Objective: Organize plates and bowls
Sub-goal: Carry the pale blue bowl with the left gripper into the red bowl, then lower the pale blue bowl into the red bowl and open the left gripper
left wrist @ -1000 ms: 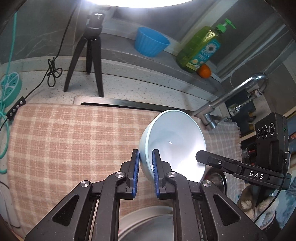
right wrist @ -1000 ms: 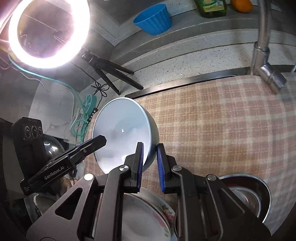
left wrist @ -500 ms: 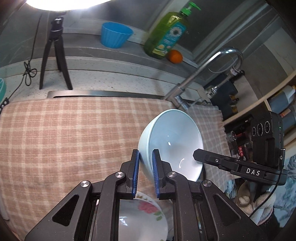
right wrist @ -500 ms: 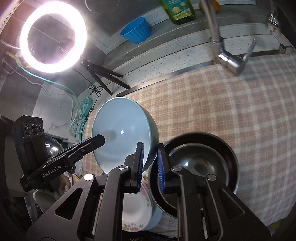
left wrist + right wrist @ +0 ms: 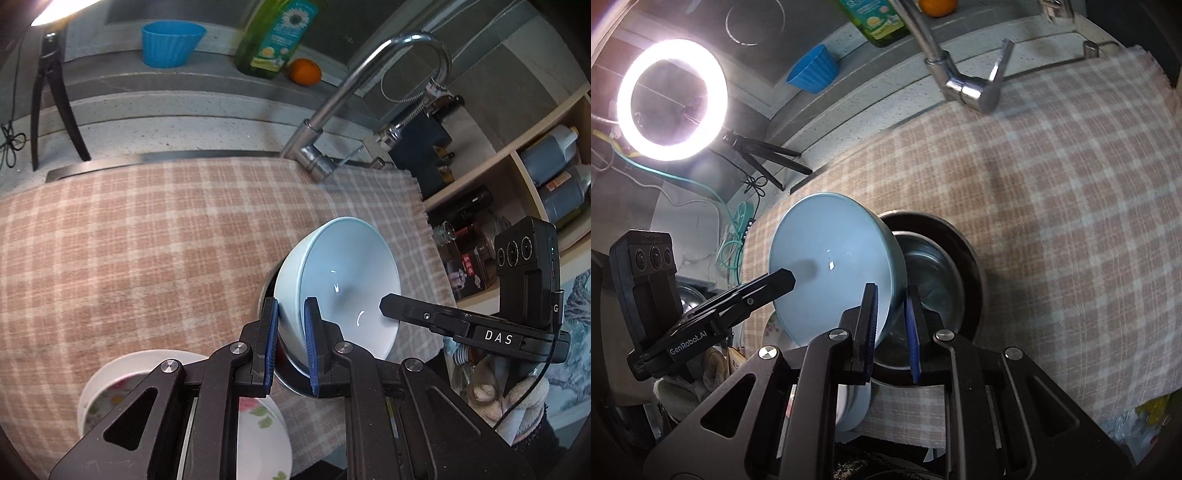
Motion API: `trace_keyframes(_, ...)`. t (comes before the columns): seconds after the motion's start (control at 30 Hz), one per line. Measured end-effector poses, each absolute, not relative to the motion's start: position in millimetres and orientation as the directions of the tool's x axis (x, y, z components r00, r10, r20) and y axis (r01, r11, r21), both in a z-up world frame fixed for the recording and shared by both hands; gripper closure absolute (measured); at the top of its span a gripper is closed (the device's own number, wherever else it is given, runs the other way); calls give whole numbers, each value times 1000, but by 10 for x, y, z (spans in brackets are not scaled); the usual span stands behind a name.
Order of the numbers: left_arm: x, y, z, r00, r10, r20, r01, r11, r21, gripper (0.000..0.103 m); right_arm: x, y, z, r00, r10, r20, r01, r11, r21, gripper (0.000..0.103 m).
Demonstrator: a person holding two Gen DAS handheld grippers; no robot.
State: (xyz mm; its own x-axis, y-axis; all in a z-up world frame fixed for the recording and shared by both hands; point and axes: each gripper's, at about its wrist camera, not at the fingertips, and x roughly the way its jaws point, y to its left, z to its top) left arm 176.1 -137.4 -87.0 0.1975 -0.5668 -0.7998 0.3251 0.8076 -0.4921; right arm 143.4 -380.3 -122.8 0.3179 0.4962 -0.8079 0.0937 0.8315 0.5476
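We see a checked cloth point(image 5: 147, 236) spread over the counter point(image 5: 184, 125), filling the middle of the frame. Behind it, at the upper right, a chrome faucet point(image 5: 354, 74) curves over the cloth edge. On the ledge at the top stand a blue fluted cup point(image 5: 170, 44), a green soap bottle point(image 5: 273, 37) and an orange point(image 5: 304, 72), the orange just beside the bottle. At the upper left of the right wrist view a ring light point(image 5: 670, 99) shines on a black tripod point(image 5: 764, 155). At the right edge, wooden shelves point(image 5: 517, 162) hold dark bottles.
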Motion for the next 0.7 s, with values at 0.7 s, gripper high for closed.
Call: trace_keyframes(0.7, 1681, -1589, -1116, 127, -534, -836, 348, 813, -467, 91, 1300, -3888, -1382, 292, 453, -842, 122, 856, 503, 88)
